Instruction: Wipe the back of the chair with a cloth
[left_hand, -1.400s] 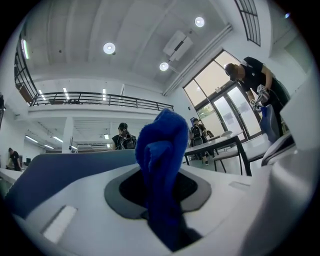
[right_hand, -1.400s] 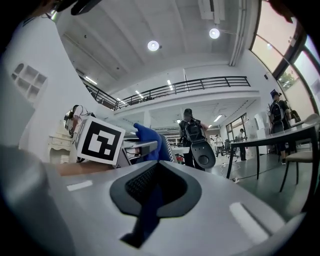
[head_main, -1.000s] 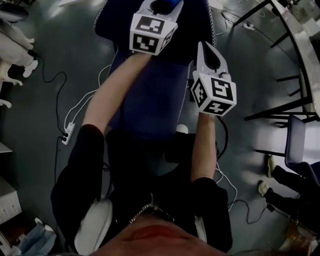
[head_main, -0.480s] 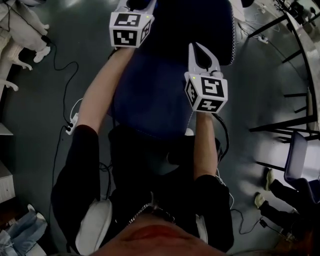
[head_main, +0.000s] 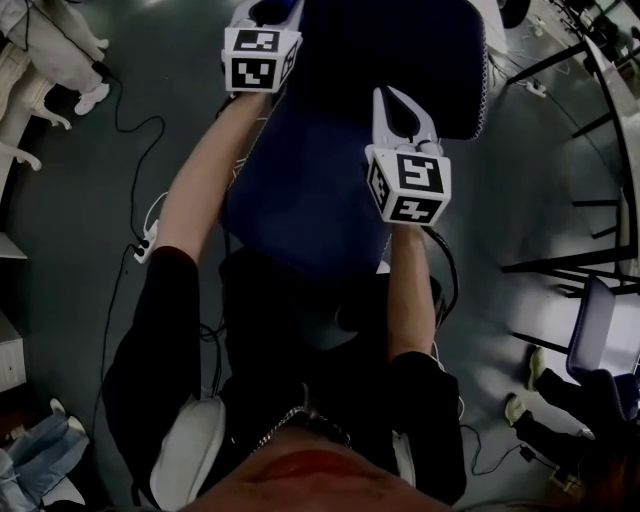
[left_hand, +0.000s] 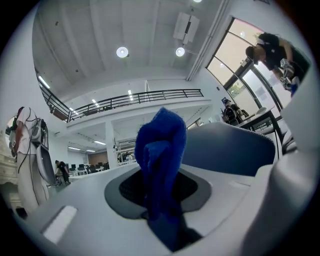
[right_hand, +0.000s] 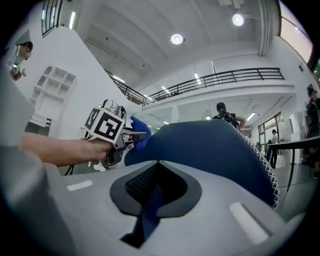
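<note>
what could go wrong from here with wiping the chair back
1. The cloth is bunched up and pinched only at its lower end by the left gripper. Dragging it over the chair back may pull it loose.
2. The right gripper is shut and empty and does not appear to brace the chair, so the chair might shift under pressure.
3. Cables trail on the floor near the person's feet and could snag.

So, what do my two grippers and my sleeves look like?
The left gripper and right gripper have pale grey, pointed plastic jaws with dark textured pads. Each carries a white cube printed with black square markers. The person wears black sleeves ending near the elbows.
</note>
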